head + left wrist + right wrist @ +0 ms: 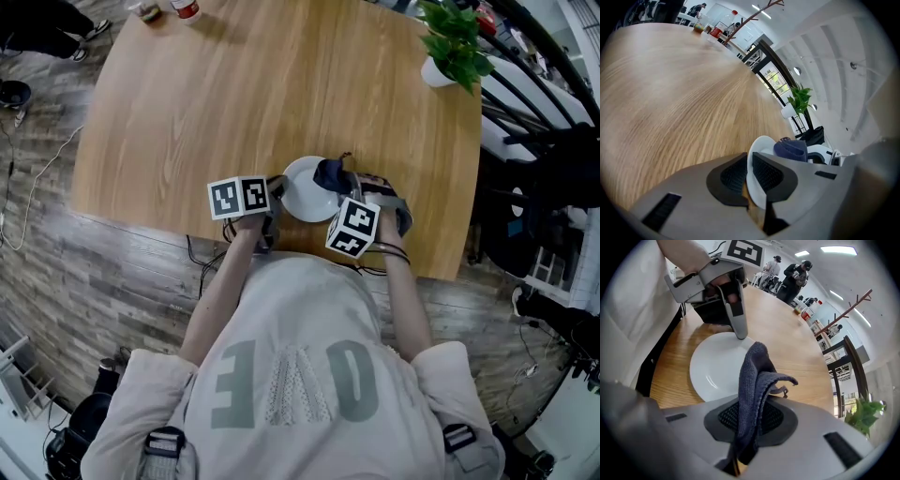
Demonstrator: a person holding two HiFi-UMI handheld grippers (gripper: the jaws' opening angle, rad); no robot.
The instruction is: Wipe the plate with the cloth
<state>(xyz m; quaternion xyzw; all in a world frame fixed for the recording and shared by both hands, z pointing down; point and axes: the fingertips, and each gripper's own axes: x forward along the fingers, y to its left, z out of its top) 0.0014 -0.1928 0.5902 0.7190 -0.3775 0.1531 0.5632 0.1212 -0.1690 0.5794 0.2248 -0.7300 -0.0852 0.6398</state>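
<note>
A white plate (pixel 305 192) lies near the front edge of the wooden table (pixel 234 103). My left gripper (pixel 747 178) is shut on the plate's (pixel 757 180) left rim, one pad above and one below. In the right gripper view that gripper's fingers (pixel 736 315) clamp the far rim of the plate (pixel 717 366). My right gripper (pixel 750 420) is shut on a dark blue cloth (pixel 757 380), which stands up between its pads just over the plate's right side. The cloth (pixel 333 173) shows as a dark bunch at the plate's right edge in the head view, and beyond the rim in the left gripper view (pixel 791 150).
A potted green plant (pixel 455 47) stands at the table's far right corner. Bottles and jars (pixel 169 9) sit at the far left edge. Black chairs (pixel 534 122) crowd the right side. People (pixel 794 275) stand beyond the table's far end.
</note>
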